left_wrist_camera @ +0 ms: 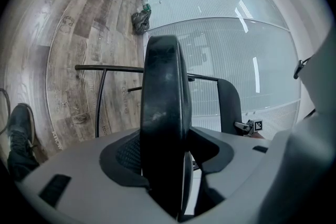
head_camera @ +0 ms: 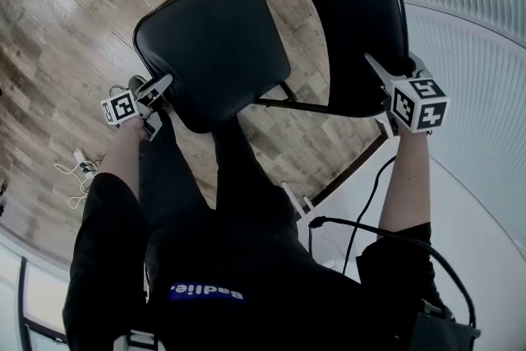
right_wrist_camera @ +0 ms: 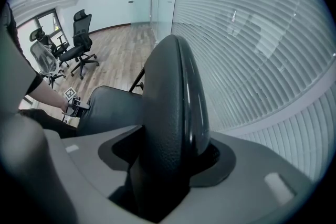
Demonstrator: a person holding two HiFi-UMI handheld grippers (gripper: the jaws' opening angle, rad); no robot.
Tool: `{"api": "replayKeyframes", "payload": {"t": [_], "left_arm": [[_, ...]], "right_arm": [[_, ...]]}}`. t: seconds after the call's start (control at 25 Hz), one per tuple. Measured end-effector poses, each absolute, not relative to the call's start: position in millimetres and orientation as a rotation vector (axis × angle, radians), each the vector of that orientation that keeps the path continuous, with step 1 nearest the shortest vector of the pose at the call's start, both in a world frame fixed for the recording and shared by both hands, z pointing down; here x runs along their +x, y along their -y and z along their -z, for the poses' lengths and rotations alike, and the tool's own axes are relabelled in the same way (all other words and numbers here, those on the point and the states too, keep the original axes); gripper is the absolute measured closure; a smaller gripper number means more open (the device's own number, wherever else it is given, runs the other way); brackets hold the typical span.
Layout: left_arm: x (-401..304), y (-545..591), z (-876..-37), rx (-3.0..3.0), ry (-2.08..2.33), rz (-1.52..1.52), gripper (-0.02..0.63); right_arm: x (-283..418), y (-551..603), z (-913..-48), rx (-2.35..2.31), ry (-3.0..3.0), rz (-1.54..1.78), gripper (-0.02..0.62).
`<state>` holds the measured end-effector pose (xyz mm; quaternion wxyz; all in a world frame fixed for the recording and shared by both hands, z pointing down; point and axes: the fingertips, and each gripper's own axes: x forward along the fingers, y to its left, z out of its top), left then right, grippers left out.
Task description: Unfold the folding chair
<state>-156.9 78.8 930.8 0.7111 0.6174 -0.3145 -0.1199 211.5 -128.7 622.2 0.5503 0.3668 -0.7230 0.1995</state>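
**A:** Folding chair (head_camera: 238, 20) stands on the wood floor (head_camera: 66, 12), right in front of us and just beside the striped glass wall (head_camera: 468, 4). It has a black padded seat (head_camera: 205, 62), a black padded backrest (head_camera: 353, 12) and thin black frame tube (head_camera: 316, 107). The seat is already swung away from the backrest and looks near flat from the head view.

**B:** Grips?

**A:** Right hand-held gripper (head_camera: 380, 70) is clamped on the backrest's top edge, and the padding fills its jaws side to side. Left hand-held gripper (head_camera: 160, 86) straddles the seat's front edge. We see a sliver of light on one side there, so we read it as loose, not biting.

**B:** Then we judge this as the last bit: getting the seat down onto its stops.

**A:** Agreed. We'd pin the backrest with the right so the frame can't walk. With the left we'd press the seat's front edge straight down until it stops. Loose jaws mean we push with a jaw face, not by friction, so we re-clamp if it slides.

**B:** Risks?

**A:** The legs are hidden under the seat, so we can't tell whether all the feet are planted. The cover looks smooth and may slip. The cable (head_camera: 370, 201) by our right arm is well apart from the chair.
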Motion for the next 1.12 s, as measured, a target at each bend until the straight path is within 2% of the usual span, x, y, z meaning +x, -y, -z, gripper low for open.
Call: {"api": "replayKeyframes", "payload": {"t": [1.12], "left_arm": [[-192,-102,-990,1.345,0.741,0.261,0.357]], "right_arm": [[179,110,-647,0.86,1.713,-0.477,0.336]]}}
